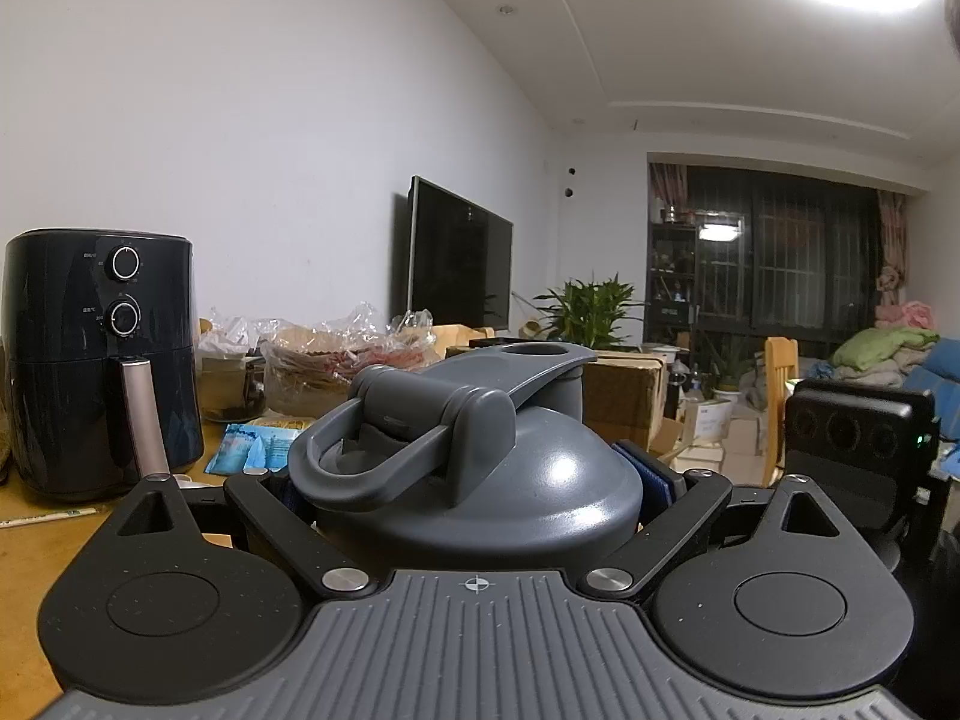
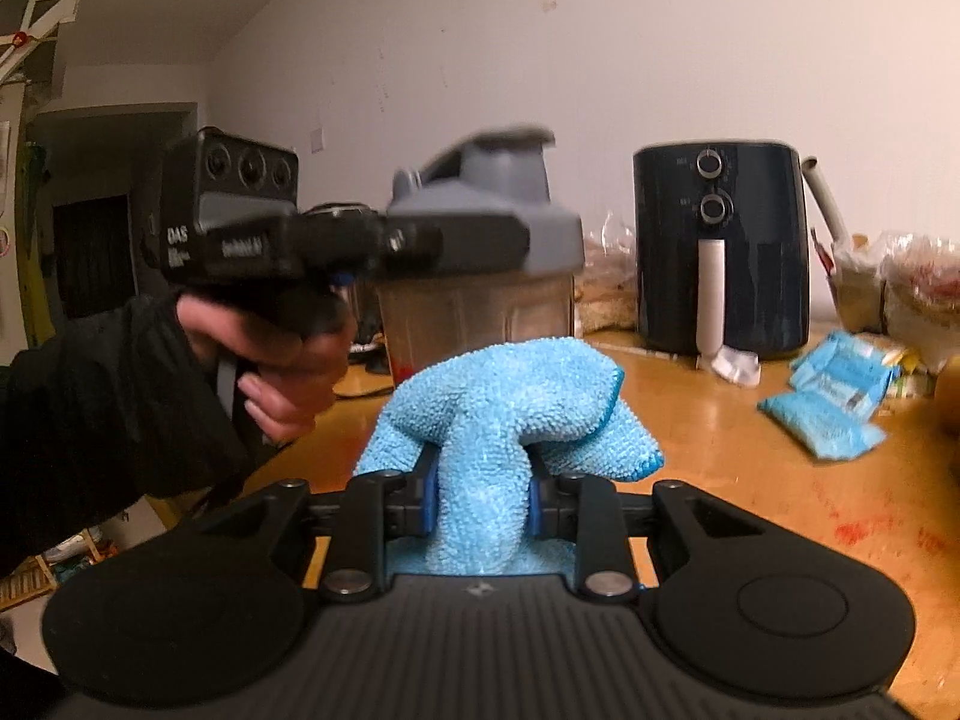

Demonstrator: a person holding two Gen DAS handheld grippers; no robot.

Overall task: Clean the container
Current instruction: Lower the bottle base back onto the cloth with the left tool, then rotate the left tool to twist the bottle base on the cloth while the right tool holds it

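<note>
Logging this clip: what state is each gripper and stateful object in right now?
Left gripper: shut on the shaker bottle.
Shaker bottle: upright, held at the lid.
Flip cap: closed.
Right gripper: shut on the blue cloth.
Blue cloth: bunched, off the bottle.
Air fryer: drawer shut.

air fryer (image 2: 723,252) right of container (image 2: 480,240) | packets (image 2: 840,396) before fryer

left wrist: close behind container (image 1: 474,450) | right wrist: faces it | shared: air fryer (image 1: 102,360)
</note>
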